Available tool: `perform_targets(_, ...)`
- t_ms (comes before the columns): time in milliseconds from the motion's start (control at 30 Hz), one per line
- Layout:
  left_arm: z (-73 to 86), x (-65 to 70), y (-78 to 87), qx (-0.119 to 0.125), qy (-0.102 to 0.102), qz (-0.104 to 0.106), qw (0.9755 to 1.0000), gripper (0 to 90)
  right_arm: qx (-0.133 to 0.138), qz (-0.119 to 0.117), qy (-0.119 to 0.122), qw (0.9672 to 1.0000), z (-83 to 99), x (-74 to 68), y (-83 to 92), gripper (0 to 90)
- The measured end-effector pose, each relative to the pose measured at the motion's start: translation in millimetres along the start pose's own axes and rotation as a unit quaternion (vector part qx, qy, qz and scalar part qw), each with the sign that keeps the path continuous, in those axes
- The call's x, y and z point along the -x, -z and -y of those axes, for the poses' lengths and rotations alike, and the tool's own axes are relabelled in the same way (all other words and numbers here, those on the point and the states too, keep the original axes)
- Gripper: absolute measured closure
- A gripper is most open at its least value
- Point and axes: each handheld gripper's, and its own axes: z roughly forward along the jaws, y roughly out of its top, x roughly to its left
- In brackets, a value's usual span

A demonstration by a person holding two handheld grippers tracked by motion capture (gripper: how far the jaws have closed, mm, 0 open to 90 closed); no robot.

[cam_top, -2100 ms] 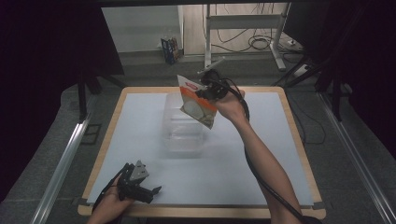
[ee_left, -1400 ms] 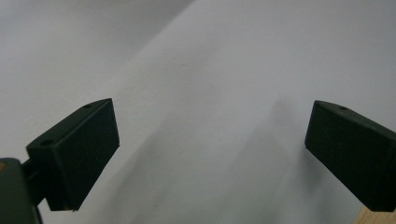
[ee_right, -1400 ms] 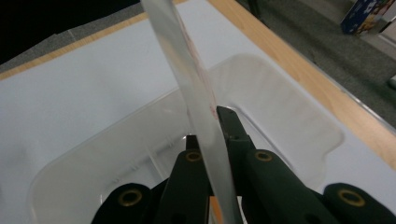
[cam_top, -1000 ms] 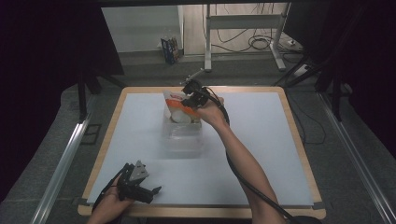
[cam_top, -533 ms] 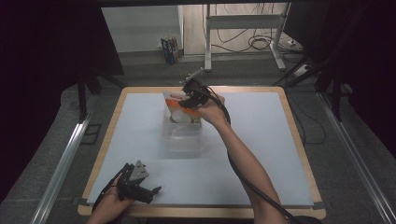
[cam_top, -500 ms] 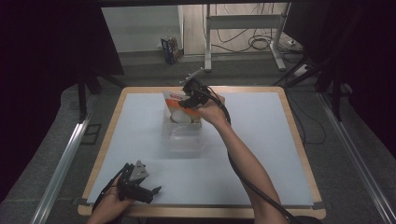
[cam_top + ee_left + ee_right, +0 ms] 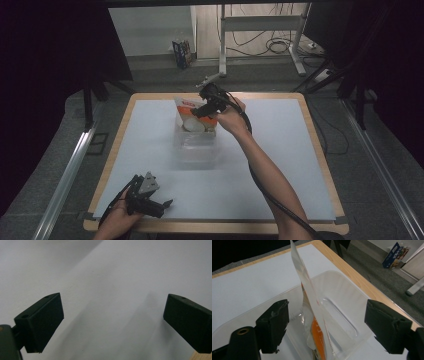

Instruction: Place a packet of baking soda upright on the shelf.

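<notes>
the right gripper (image 7: pixel 324 322) is just opening its jaws around the packet (image 7: pixel 312 315) standing in the clear tub (image 7: pixel 342 290) — untouched; the left gripper (image 7: pixel 112 322) is resting open on the table (image 7: pixel 125 270).

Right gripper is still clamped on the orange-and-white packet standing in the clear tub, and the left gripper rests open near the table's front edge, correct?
Not quite. The right gripper is not clamped: its jaws have just been opening and stand apart on either side of the packet, pads clear of it, as the right gripper view shows. The packet does stand in the clear tub, and the left gripper rests open near the table's front edge.
</notes>
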Motion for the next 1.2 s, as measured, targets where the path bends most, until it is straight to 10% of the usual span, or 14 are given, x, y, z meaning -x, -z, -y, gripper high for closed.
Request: perform_targets(1200,-0.3,0.6,-0.4,-0.002,-0.001,-0.002,1.0000,3.1,-0.001,-0.013,0.016,0.9998,26.3,3.6,33.4,2.3)
